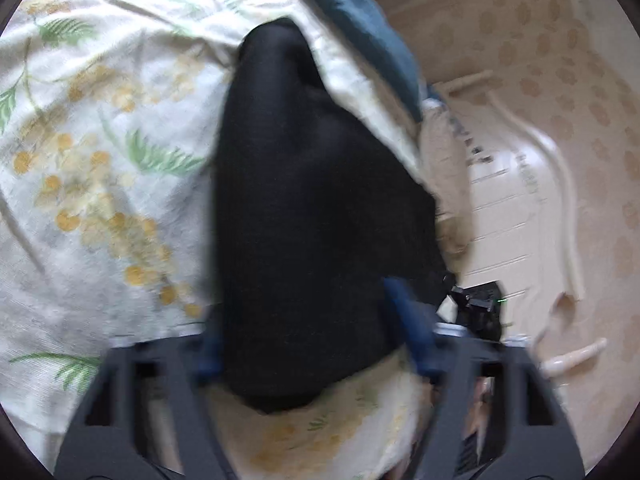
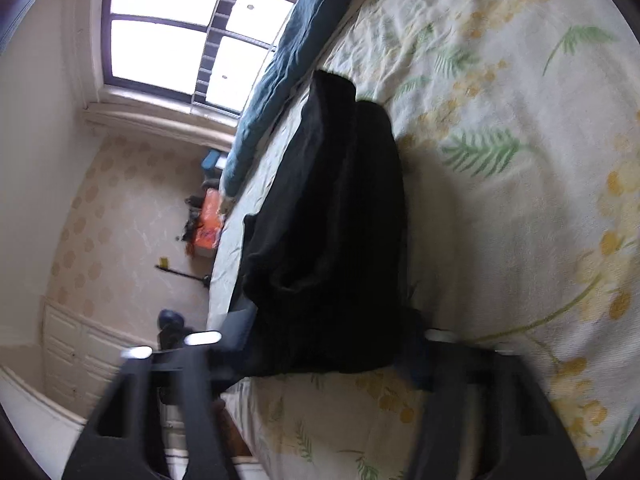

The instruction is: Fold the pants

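Black pants (image 1: 312,180) lie lengthwise on a flowered bedsheet (image 1: 100,160), folded into a long narrow strip. Their near end fills the gap of my left gripper (image 1: 308,320). Its blue pads (image 1: 408,320) press against both sides of the cloth, so it is shut on the pants. In the right wrist view the same pants (image 2: 332,200) run away from me along the bed's edge. My right gripper (image 2: 332,328) has the near end bunched between its dark fingers (image 2: 240,332) and is shut on it. The pad faces are hidden by the cloth.
A teal blanket (image 2: 280,72) lies along the far side of the sheet (image 2: 520,200). Beyond the mattress edge (image 2: 224,280) the floor holds an orange object (image 2: 208,220) and a dark stick. A window (image 2: 180,32) and white cabinets (image 1: 512,200) stand beside the bed.
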